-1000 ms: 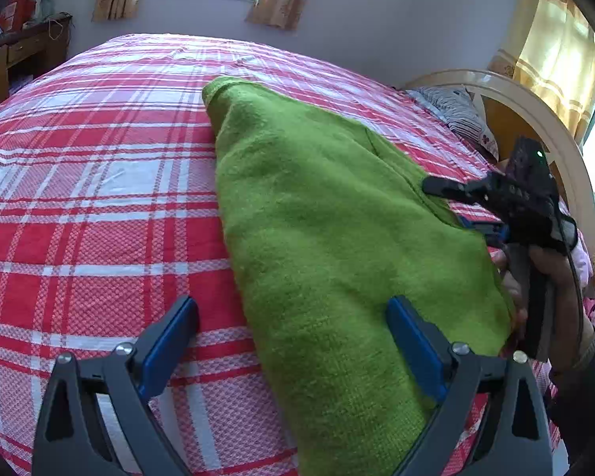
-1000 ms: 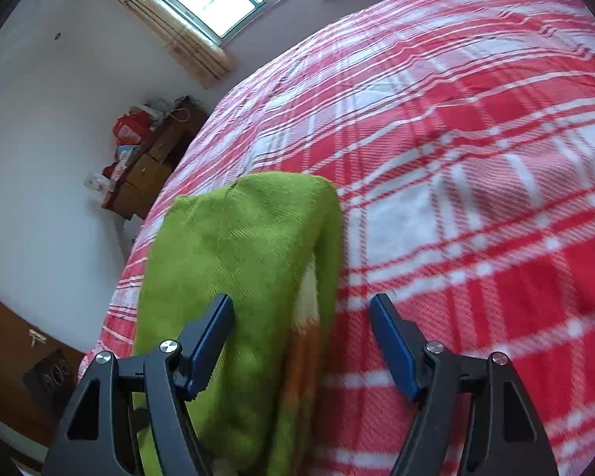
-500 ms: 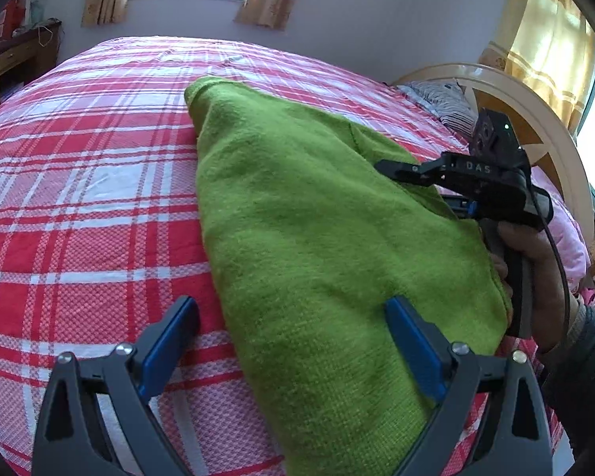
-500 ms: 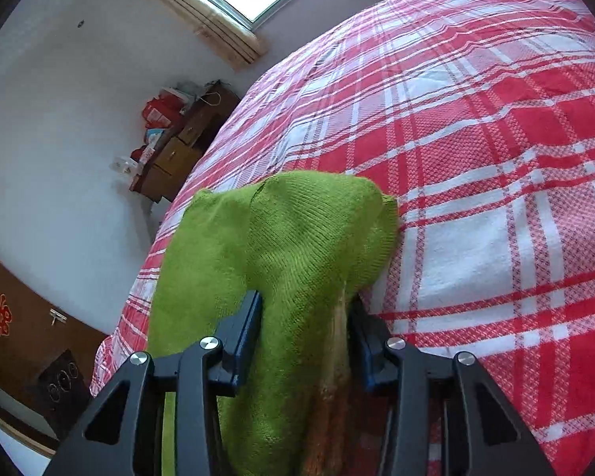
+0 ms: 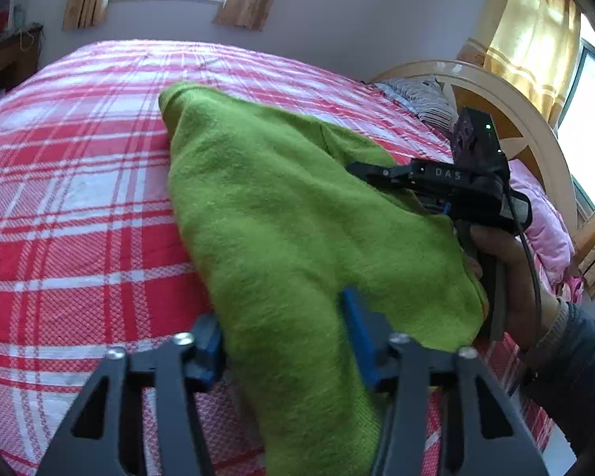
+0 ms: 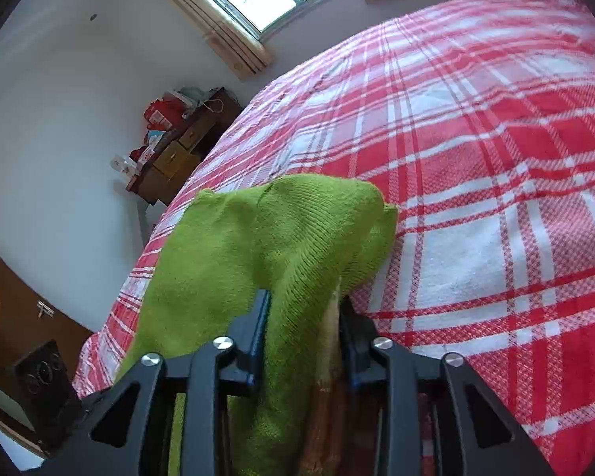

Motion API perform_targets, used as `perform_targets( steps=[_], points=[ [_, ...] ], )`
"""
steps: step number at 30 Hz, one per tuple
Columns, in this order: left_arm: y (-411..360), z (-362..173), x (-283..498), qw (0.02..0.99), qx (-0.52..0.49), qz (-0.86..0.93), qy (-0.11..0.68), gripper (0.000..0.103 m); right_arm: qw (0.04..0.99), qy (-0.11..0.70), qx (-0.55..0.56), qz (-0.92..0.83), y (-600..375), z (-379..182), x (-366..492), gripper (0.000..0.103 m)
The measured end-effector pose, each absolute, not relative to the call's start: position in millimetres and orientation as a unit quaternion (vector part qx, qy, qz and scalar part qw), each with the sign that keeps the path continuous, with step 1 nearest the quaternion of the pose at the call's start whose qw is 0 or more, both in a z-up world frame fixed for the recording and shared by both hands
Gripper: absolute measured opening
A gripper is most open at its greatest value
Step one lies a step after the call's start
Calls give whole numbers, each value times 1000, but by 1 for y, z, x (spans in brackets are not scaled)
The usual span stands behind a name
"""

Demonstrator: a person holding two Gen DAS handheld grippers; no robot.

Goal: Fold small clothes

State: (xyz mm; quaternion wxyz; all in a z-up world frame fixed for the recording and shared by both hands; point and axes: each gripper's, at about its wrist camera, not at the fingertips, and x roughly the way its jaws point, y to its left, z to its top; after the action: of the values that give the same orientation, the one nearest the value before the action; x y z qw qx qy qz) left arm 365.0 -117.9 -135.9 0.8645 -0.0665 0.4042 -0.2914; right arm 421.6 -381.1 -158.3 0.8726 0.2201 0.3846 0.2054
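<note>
Green sweater lies along the red plaid bed, long axis running away from the near edge toward the window wall. Near end of the sweater is bunched and drawn up off the bedspread; far end tapers to a rounded tip resting flat.

Left gripper: jaws have just been closing, now clamped on a thick fold at the sweater's near end, cloth filling the gap between the blue pads. Right gripper: jaws likewise just closing, now pinched on the sweater's other near corner, where a pale and orange layer shows under the green. From the left wrist view the right gripper sits at the sweater's right edge, held by a hand in a dark sleeve.

Risks, as I judge them:
- Both grips take a bunched wad, not a clean edge. A lift could carry only the top layer, and the under layer would sag or drop out.
- Knit is soft and stretchy; uneven pull between the two grips would skew the fold line.
- The sweater's far tip may drag on the bedspread and roll under.
- The sweater lies close to the bed's near edge; slack cloth could slide off.

Containers: none hold anything relevant. A wooden dresser stands well beyond the sweater by the wall, clutter on top, drawers shut.
</note>
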Motion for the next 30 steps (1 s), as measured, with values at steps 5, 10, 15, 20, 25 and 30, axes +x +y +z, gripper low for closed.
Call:
perform_targets(
  steps=[5, 10, 15, 20, 25, 30],
  points=[
    [-118, -127, 358, 870, -49, -278, 404, 35, 878, 372, 224, 201, -376, -151, 408, 24],
    [-111, -117, 346, 873, -40, -276, 401, 33, 878, 368, 229, 203, -369, -146, 392, 23],
    [-99, -108, 329, 878, -28, -273, 393, 32, 875, 365, 228, 220, -351, -143, 376, 23],
    [-80, -103, 314, 883, -26, -264, 389, 31, 870, 365, 229, 239, -326, -140, 367, 23],
    [-59, -98, 302, 889, -32, -246, 385, 31, 864, 363, 228, 263, -299, -135, 362, 23],
    [-36, -88, 291, 899, -38, -230, 372, 31, 858, 363, 224, 285, -266, -132, 361, 23]
  ],
)
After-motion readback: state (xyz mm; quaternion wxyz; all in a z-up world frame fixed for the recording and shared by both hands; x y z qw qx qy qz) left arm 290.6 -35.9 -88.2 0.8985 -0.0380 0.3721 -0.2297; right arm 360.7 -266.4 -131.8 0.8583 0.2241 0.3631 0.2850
